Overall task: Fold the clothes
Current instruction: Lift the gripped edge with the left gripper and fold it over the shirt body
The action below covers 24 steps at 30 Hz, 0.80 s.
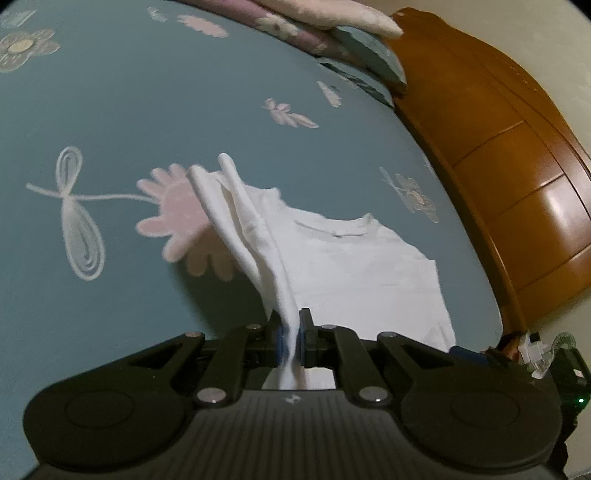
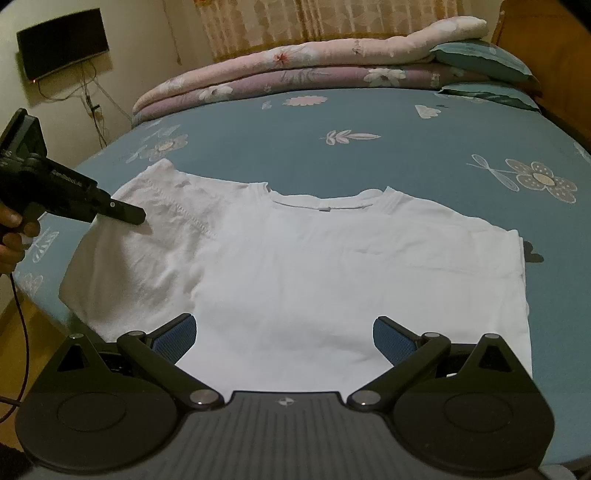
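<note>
Blue bedsheet (image 2: 369,118) printed with pale flowers covers the bed across both views, and a white T-shirt (image 2: 332,266) lies spread on it, neckline toward the top of the frame in the right wrist view. Folded quilts (image 2: 295,70) in pink and mauve are stacked along the far edge of the bed at the upper middle, with teal pillows (image 2: 480,61) at the upper right. A dark screen (image 2: 62,42) hangs on the wall at the upper left, cables trailing below it, and a patterned curtain (image 2: 295,22) fills the top centre. In the left wrist view a wooden headboard (image 1: 498,166) curves down the right side.

The left tool (image 1: 291,341) is closed on the T-shirt's sleeve (image 1: 229,206), its blue pads pressed on the white cloth, which rises in a raised fold above the bed. In the right wrist view that tool enters from the left edge, a hand (image 2: 13,236) around its handle, its tip at the sleeve. The right tool (image 2: 284,341) stands wide open at the bottom centre, over the T-shirt's lower part, nothing between its pads.
</note>
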Tool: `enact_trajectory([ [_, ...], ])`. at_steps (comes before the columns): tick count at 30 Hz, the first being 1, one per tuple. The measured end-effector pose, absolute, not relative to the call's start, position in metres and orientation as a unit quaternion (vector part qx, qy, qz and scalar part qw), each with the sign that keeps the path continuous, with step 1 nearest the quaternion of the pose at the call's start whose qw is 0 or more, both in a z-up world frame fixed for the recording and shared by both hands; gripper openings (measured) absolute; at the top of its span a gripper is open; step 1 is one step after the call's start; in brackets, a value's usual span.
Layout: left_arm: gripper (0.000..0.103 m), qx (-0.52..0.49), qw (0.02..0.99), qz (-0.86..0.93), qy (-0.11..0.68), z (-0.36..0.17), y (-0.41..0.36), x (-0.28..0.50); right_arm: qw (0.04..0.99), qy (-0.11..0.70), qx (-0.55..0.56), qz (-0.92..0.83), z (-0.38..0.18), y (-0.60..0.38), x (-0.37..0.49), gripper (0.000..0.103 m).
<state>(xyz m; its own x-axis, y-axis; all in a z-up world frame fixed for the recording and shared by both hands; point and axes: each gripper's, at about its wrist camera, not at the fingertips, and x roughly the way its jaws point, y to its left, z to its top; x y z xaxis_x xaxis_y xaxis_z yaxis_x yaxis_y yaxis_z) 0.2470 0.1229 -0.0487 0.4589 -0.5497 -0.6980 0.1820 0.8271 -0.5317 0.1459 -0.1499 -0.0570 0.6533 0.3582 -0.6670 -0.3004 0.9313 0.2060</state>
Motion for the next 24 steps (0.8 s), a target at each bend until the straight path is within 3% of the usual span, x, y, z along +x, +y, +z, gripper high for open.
enact_trajectory([
  [24,0.006,-0.189,0.831,-0.287,0.437,0.006,0.027,0.26,0.916,0.35,0.096,0.17,-0.061,-0.201,0.132,0.103],
])
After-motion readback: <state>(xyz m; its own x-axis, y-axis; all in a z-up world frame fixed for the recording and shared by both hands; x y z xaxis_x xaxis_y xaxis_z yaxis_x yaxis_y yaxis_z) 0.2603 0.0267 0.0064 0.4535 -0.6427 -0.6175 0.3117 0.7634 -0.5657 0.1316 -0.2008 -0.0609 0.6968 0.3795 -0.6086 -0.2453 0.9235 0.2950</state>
